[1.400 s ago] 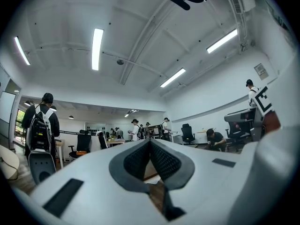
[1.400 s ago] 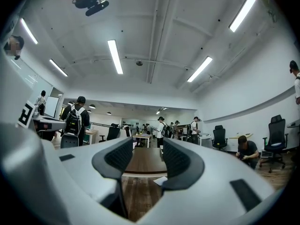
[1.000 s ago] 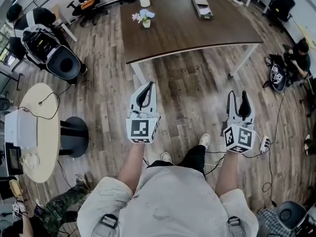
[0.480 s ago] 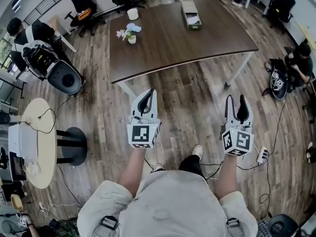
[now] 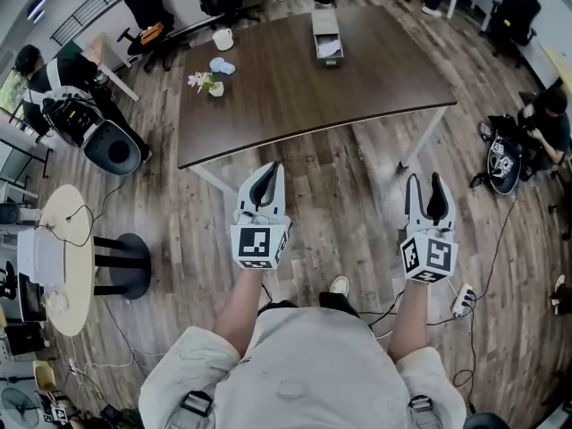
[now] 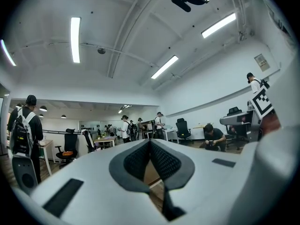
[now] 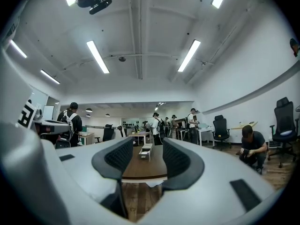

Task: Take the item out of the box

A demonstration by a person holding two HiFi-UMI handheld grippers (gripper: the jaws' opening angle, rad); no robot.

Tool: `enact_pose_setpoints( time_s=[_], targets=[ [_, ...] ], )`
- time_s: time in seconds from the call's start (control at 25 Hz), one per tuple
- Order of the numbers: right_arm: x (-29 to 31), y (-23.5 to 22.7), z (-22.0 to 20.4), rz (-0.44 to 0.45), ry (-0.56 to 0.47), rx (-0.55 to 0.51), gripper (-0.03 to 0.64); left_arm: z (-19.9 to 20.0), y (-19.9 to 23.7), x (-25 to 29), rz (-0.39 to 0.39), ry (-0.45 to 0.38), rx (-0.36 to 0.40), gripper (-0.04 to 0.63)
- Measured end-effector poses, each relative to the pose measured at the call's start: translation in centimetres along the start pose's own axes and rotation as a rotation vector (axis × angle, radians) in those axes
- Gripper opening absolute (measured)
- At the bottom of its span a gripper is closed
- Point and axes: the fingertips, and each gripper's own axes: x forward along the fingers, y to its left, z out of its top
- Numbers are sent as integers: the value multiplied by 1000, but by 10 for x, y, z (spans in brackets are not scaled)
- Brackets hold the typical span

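The box (image 5: 328, 41) sits open at the far side of the counter (image 5: 295, 96), a pale item (image 5: 329, 51) inside, well apart from us. We judge this the approach. Our left hand-held gripper (image 5: 268, 170) has its jaws together on nothing. The right hand-held gripper (image 5: 425, 186) has its jaws apart and empty. Next we must reach the box.

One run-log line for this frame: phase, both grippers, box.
phase: pre-reach, away from table | left gripper: shut, empty | right gripper: open, empty | box: on table's far side, untouched
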Motion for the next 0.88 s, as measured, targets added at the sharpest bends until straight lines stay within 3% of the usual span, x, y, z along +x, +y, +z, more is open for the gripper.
enact_pose_setpoints(
  time_s=[0.52,0.88],
  targets=[
    [34,-59,-3,45,0,9,202,5,-40,54,35,9,10,3],
    [71,-68,-7,36,-8,0,202,-2,-34,93,22,-8,0,3]
  ],
)
